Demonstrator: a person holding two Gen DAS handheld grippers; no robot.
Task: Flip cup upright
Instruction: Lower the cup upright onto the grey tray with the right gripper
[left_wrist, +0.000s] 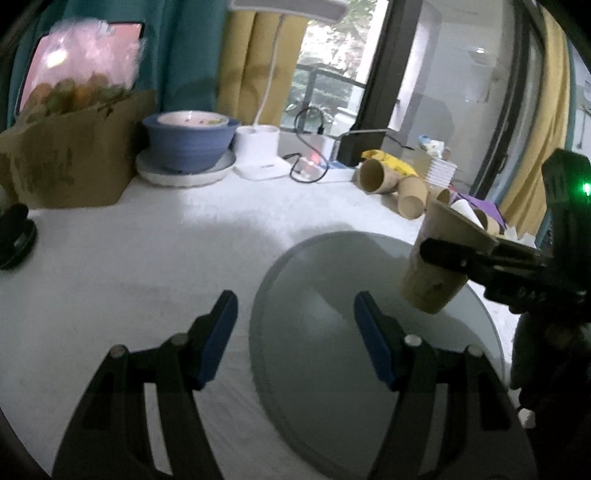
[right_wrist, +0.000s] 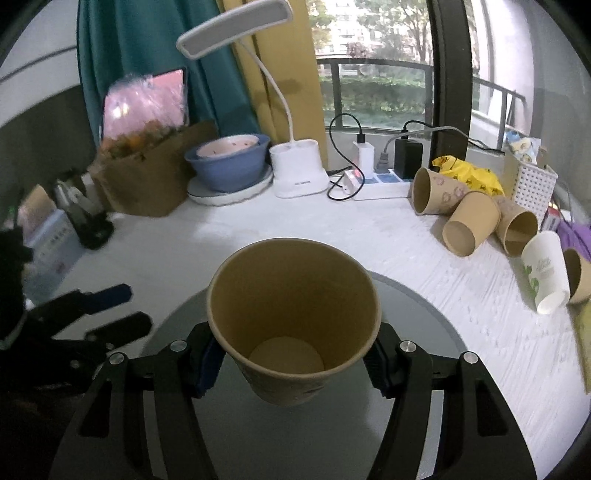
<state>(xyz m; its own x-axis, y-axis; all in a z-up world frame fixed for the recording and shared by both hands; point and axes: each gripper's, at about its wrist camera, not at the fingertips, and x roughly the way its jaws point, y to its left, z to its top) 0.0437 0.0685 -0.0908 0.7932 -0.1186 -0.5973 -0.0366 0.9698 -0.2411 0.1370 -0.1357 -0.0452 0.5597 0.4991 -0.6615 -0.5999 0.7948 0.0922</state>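
A: Any writing legible?

B: None readable. The white cup (right_wrist: 546, 272) lying among the spares has a green print, too blurred to read. The held cup (right_wrist: 293, 321) carries faint marks low on its wall, also unreadable.

A: Where is that cup?

B: Between the blue pads of the right hand-held gripper (right_wrist: 291, 360), mouth up, tilted slightly, pinched at mid-wall. In the left wrist view the same cup (left_wrist: 439, 262) hangs above the far edge of the grey disc (left_wrist: 317, 295); whether its base touches the disc I cannot tell.

A: Anything inside?

B: Bare pale bottom showing, no contents.

A: Left hand-held gripper (left_wrist: 295, 332)?

B: Fingers spread wide, gripping nothing, low over the near edge of the disc and the white worktop (left_wrist: 147, 258).

A: Surroundings?

B: Brown spare cups (right_wrist: 469, 218) on their sides at the right, mouths toward the camera, beside a yellow bag (right_wrist: 469, 173) and a white basket (right_wrist: 535, 184). At the back: power strip (right_wrist: 373, 184) with plugged chargers and a red light, white lamp (right_wrist: 295, 170), blue bowl (right_wrist: 229, 162) with a pink-white dish in it, standing on a white plate. Cardboard box (right_wrist: 147, 181) on the left holds orange and green fruit under clear plastic.

A: Obstructions?

B: The held cup hides the disc's centre from the right wrist view.
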